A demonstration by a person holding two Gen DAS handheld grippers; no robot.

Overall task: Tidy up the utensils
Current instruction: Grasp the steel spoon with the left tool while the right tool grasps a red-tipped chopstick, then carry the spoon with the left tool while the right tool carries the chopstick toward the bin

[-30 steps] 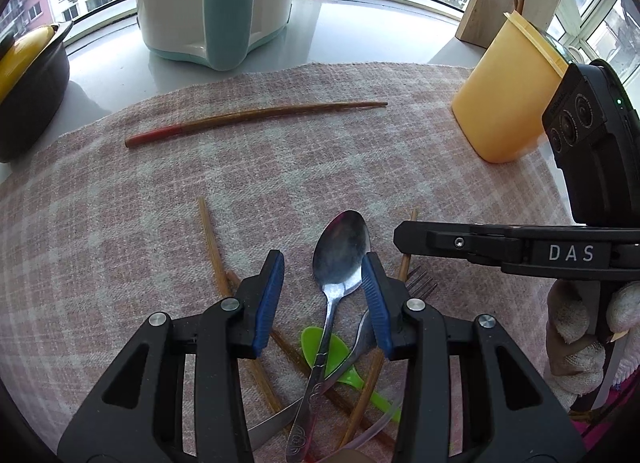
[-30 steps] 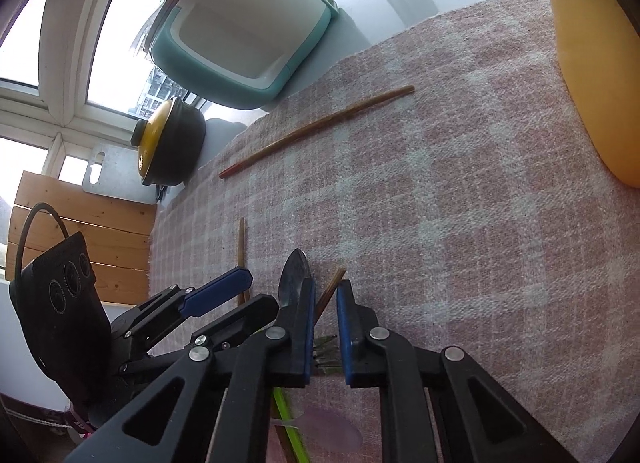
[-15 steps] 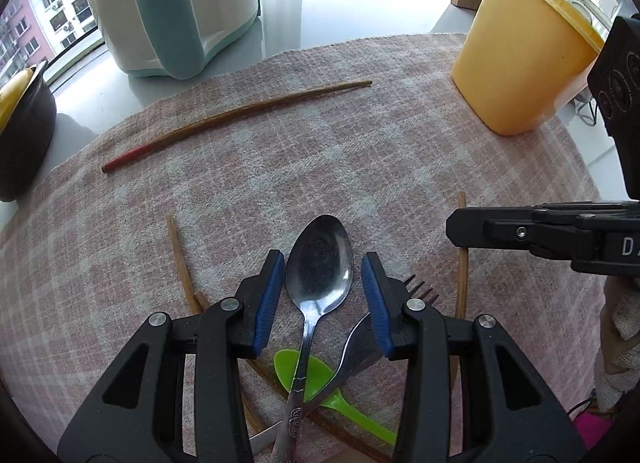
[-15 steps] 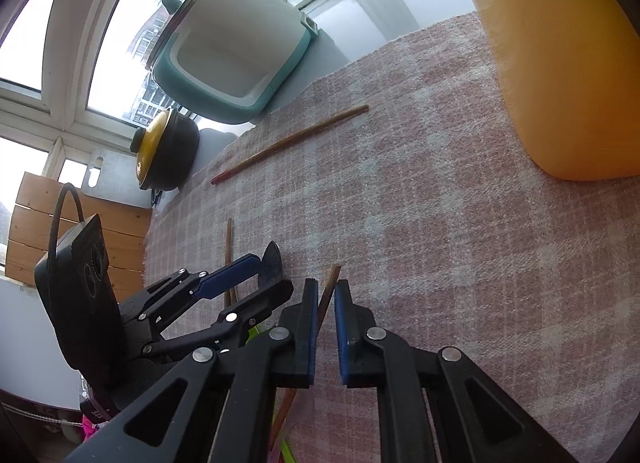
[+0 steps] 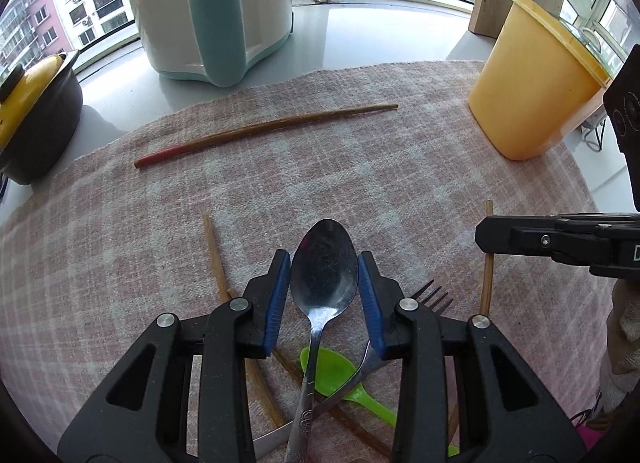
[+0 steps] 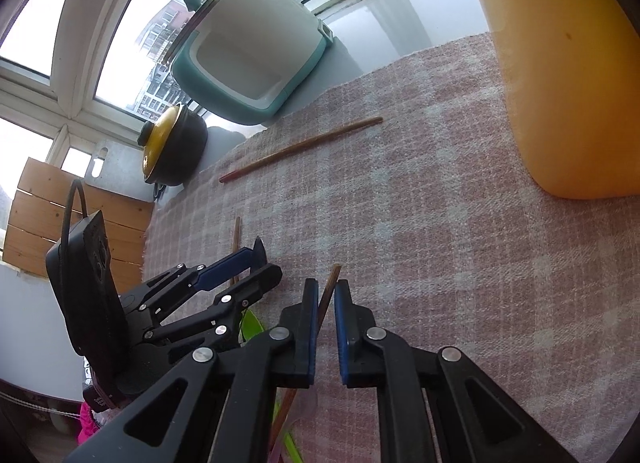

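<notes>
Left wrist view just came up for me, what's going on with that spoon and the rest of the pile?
A person is sorting utensils on a checked cloth. The left hand-held gripper brackets the bowl of a metal spoon; whether it grips is unclear. The right hand-held gripper is nearly closed around a wooden chopstick. A fork, a green plastic spoon and more chopsticks lie tangled underneath. One red-tipped chopstick lies apart, and the yellow container stands at the cloth's far right corner.
</notes>
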